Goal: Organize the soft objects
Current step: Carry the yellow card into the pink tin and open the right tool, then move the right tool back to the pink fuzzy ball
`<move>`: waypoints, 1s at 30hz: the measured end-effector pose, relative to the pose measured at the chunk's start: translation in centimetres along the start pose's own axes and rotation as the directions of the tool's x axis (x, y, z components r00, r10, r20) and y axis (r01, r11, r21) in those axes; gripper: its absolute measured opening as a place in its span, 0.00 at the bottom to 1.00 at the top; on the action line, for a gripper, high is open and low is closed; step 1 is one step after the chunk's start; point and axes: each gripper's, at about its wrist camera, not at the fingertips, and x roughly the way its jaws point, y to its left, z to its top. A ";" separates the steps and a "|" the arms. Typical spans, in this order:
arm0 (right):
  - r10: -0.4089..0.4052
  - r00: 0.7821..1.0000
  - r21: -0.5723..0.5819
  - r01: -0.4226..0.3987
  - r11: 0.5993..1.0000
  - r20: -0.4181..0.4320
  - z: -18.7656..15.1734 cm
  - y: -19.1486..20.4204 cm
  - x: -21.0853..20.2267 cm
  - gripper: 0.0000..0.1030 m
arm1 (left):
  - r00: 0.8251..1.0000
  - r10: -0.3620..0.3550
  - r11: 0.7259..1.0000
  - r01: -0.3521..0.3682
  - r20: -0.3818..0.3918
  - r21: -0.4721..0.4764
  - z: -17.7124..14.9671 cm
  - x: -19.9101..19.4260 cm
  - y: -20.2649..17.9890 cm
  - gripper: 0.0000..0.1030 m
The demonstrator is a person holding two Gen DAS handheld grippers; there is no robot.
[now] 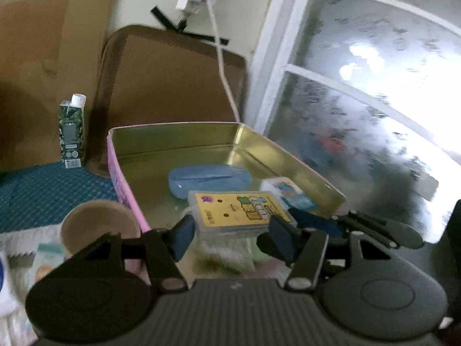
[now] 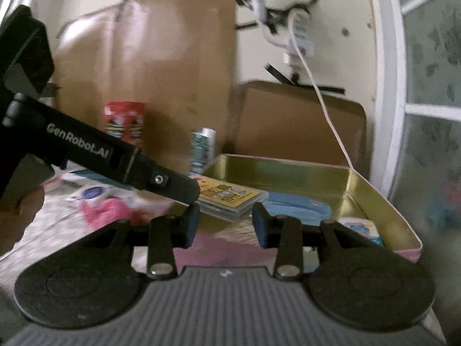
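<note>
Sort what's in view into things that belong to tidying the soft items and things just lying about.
Part of the job:
gold tin
blue pouch
yellow pack
small blue-white packet
pink soft item

Lying about:
carton
paper cup
red cans
white cable

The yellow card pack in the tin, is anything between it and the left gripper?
Nothing visible: the open left gripper sits right at the yellow card pack inside the gold-lined pink tin.
</note>
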 end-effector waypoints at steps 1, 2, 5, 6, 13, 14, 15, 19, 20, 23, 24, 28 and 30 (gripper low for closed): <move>-0.007 1.000 0.015 0.007 1.000 -0.014 0.2 -0.4 1.1 0.42 | 1.000 0.018 1.000 -0.018 -0.006 -0.004 0.4 1.1 0.2 0.61; -0.016 0.999 0.024 0.017 1.000 -0.032 0.3 -0.7 2.3 0.42 | 0.999 0.037 0.999 -0.038 -0.015 -0.008 0.7 2.3 0.4 0.61; -0.105 0.992 -0.024 0.103 0.994 -0.069 0.1 -0.3 5.5 0.42 | 0.997 0.075 0.996 -0.076 -0.035 -0.036 0.8 3.7 0.9 0.61; -0.119 0.990 -0.030 0.117 0.993 -0.079 -0.1 -0.3 6.1 0.42 | 0.998 0.062 0.997 -0.064 -0.030 -0.049 0.5 3.3 1.1 0.61; -0.113 0.993 0.081 0.115 0.990 -0.028 -0.7 -0.7 3.9 0.42 | 0.995 0.003 0.998 0.003 0.099 -0.061 -1.0 -3.5 2.4 0.60; -0.110 0.994 0.103 0.111 0.989 -0.015 -0.7 -0.7 3.3 0.42 | 0.993 0.006 0.997 0.004 0.120 -0.083 -1.5 -5.0 3.2 0.60; -0.107 0.994 0.126 0.106 0.986 0.002 -0.7 -0.6 2.6 0.42 | 0.990 0.018 0.995 -0.004 0.137 -0.104 -1.9 -6.3 4.2 0.60; -0.053 0.996 0.201 0.036 0.979 0.075 -0.7 0.5 -0.2 0.42 | 0.975 0.137 0.978 -0.105 0.172 -0.182 -4.7 -11.3 8.4 0.61; -0.028 0.996 0.207 0.008 0.978 0.090 -0.6 0.8 -0.5 0.42 | 0.970 0.180 0.970 -0.146 0.166 -0.195 -5.5 -12.3 9.3 0.61; 0.084 0.989 0.197 -0.108 0.975 0.125 -0.2 2.7 -1.6 0.42 | 0.954 0.278 0.940 -0.247 0.108 -0.235 -8.2 -14.4 12.3 0.61; 0.124 0.985 0.182 -0.145 0.973 0.123 -0.1 3.7 -1.7 0.42 | 0.947 0.309 0.928 -0.280 0.086 -0.248 -9.2 -14.8 13.3 0.61; 0.263 0.964 0.094 -0.267 0.959 0.049 0.1 8.2 -0.6 0.43 | 0.932 0.362 0.894 -0.339 0.026 -0.293 -11.8 -15.5 15.8 0.61; 0.282 0.959 0.054 -0.281 0.958 -0.009 0.1 10.1 0.5 0.43 | 0.933 0.361 0.887 -0.339 0.013 -0.315 -12.8 -15.4 16.5 0.60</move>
